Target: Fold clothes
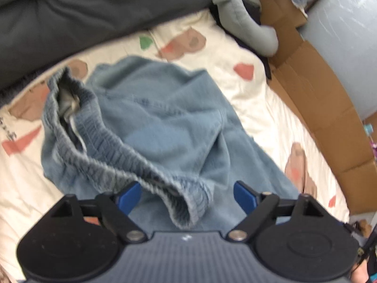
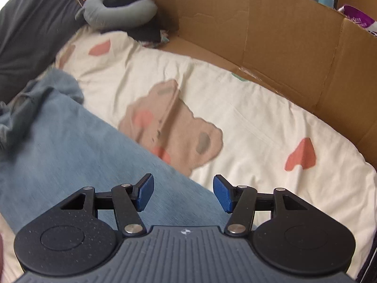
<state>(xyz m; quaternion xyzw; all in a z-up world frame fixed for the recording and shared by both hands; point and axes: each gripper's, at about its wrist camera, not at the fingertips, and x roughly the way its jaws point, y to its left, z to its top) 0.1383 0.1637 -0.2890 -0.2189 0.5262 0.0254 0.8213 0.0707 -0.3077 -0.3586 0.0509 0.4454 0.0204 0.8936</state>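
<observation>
A pair of light blue denim trousers (image 1: pixel 165 122) lies crumpled on a cream bedsheet (image 1: pixel 254 89) printed with bears and hearts. Their elastic waistband (image 1: pixel 113 155) runs from the upper left down to a spot between the blue pads of my left gripper (image 1: pixel 187 199), which is open just above it. In the right wrist view a trouser leg (image 2: pixel 70 155) stretches diagonally across the sheet (image 2: pixel 259 122). My right gripper (image 2: pixel 183 192) hovers open over the leg's right edge, holding nothing.
A dark grey duvet (image 1: pixel 82 18) lies along the far side of the bed. A grey neck pillow (image 2: pixel 117 9) rests near the far corner. Flattened brown cardboard (image 2: pixel 271 40) stands along the bed's right edge, with a pale plastic-wrapped bundle (image 1: pixel 341 35) behind it.
</observation>
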